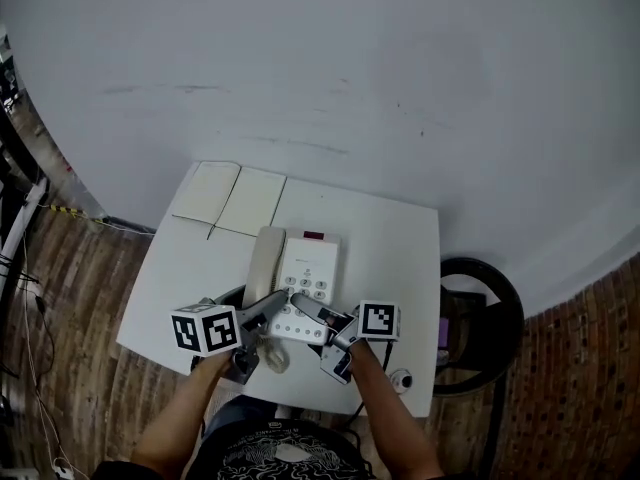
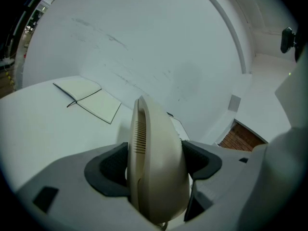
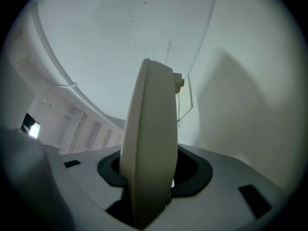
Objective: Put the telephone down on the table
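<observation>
A cream telephone (image 1: 308, 266) sits over the middle of the white table (image 1: 400, 258), its handset (image 1: 264, 263) lying along the left side of the base. My left gripper (image 1: 266, 314) is shut on the near end of the handset (image 2: 156, 143), whose slotted earpiece side faces left in the left gripper view. My right gripper (image 1: 312, 316) is shut on the near edge of the telephone base (image 3: 148, 129), which stands edge-on between the dark pads (image 3: 195, 174). I cannot tell whether the base rests on the table or hangs just above it.
An open notebook (image 1: 230, 196) lies at the table's back left corner, also in the left gripper view (image 2: 89, 96). A round black stool (image 1: 482, 318) stands on the wooden floor right of the table. A pale wall runs behind. The person's forearms reach in from the near edge.
</observation>
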Action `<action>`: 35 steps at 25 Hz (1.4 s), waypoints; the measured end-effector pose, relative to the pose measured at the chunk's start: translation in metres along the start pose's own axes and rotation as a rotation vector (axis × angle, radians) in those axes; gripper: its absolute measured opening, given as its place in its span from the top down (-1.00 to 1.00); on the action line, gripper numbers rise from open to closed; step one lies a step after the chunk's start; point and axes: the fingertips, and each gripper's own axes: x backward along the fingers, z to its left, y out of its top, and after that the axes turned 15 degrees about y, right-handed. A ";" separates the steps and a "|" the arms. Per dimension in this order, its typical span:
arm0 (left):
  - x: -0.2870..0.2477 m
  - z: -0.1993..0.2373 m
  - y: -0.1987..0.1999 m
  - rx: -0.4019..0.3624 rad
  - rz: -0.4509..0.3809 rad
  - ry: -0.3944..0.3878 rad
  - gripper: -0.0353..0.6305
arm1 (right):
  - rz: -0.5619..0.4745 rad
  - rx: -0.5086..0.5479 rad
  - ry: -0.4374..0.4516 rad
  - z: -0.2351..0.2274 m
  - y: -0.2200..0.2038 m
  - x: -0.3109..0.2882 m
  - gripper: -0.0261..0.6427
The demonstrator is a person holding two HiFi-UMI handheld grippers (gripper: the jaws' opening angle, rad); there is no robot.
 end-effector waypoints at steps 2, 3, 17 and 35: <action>-0.015 0.012 0.000 0.010 0.034 -0.004 -0.15 | -0.013 -0.022 -0.027 -0.016 0.005 -0.003 0.35; -0.022 0.017 0.000 0.016 0.050 -0.008 -0.15 | -0.022 -0.035 -0.040 -0.024 0.008 -0.005 0.35; -0.093 0.061 0.007 0.030 0.175 -0.051 -0.15 | -0.075 -0.099 -0.166 -0.093 0.045 -0.020 0.35; -0.114 0.069 -0.004 -0.025 0.233 -0.026 -0.13 | -0.026 0.022 -0.376 -0.112 0.051 -0.014 0.34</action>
